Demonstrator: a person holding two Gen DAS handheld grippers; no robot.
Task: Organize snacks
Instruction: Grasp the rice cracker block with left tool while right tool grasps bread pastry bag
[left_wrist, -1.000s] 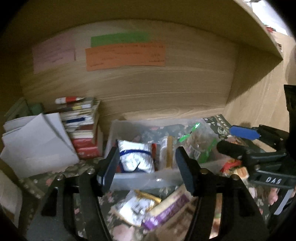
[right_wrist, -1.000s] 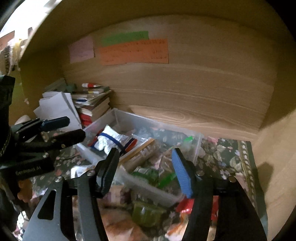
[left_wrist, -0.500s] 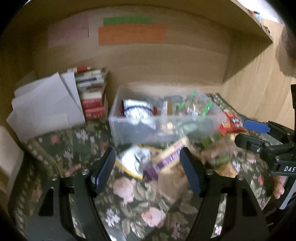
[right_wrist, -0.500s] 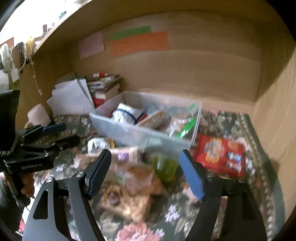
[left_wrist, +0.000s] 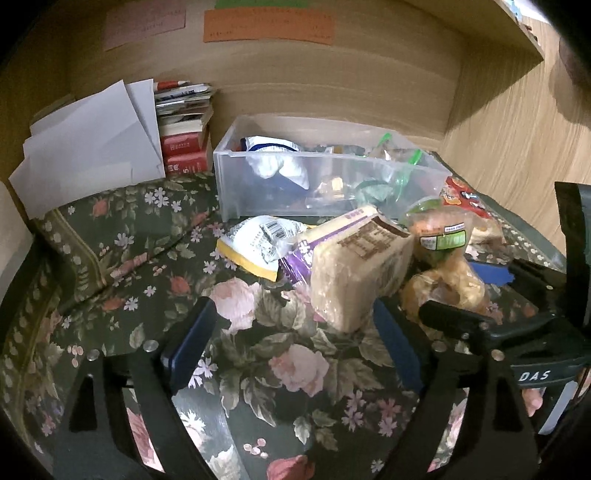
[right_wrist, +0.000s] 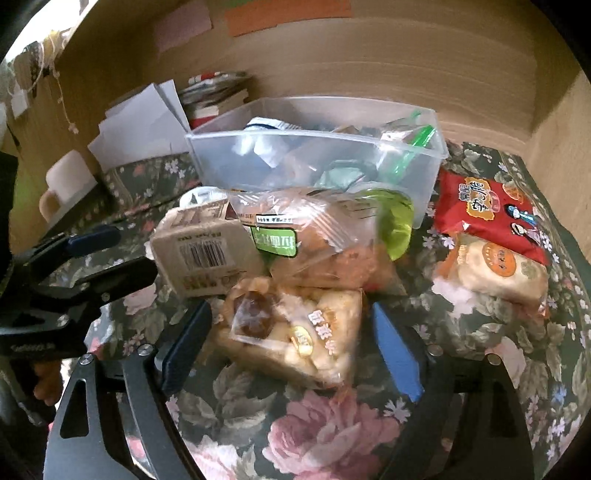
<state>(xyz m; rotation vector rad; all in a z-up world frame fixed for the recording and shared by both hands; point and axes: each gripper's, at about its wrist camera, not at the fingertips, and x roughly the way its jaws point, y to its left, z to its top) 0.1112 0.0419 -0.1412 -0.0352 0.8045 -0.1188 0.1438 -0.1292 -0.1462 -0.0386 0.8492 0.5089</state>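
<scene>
**Inspector:** Report the grippers first.

**Assistant:** The left gripper (left_wrist: 291, 338) has its jaws wide and opening. A beige wrapped block (left_wrist: 354, 273) with purple print stands just inside its right finger (left_wrist: 397, 354); whether the pad touches it I cannot tell, and nothing is pinched. The right gripper (right_wrist: 291, 332) is likewise wide and opening. A clear pastry packet (right_wrist: 291, 332) lies on the cloth between its fingers, with neither pad pressing on it.

**Inspector:** Where are the snacks?

**Assistant:** In two groups. Some sit inside the clear plastic bin (right_wrist: 236, 158) at the far middle of the alcove: a white and blue pouch (left_wrist: 273, 155) at its left end, and bags with green zip strips (right_wrist: 410, 147) at its right end. The rest lie loose on the floral cloth (left_wrist: 122, 266) in front of the bin.

**Inspector:** List the loose ones.

**Assistant:** A white and yellow packet (left_wrist: 255, 245) lies near the bin's left front corner, touching the beige block. A clear bag with a green label (right_wrist: 314, 236) leans against the bin's front wall, behind the pastry packet. To the right, a red packet (right_wrist: 487, 210) lies flat beside the bin, and a pale bun in an orange-marked wrapper (right_wrist: 495, 269) overlaps its near edge.

**Inspector:** Other contents?

**Assistant:** White papers (left_wrist: 92, 147) and a stack of books (left_wrist: 184, 129) at far left, against the wooden back panel (left_wrist: 332, 81). An orange note (left_wrist: 266, 26) and a pink note (left_wrist: 144, 24) are stuck on that panel. A cream mug (right_wrist: 66, 184) stands at the left edge in the right wrist view.
</scene>
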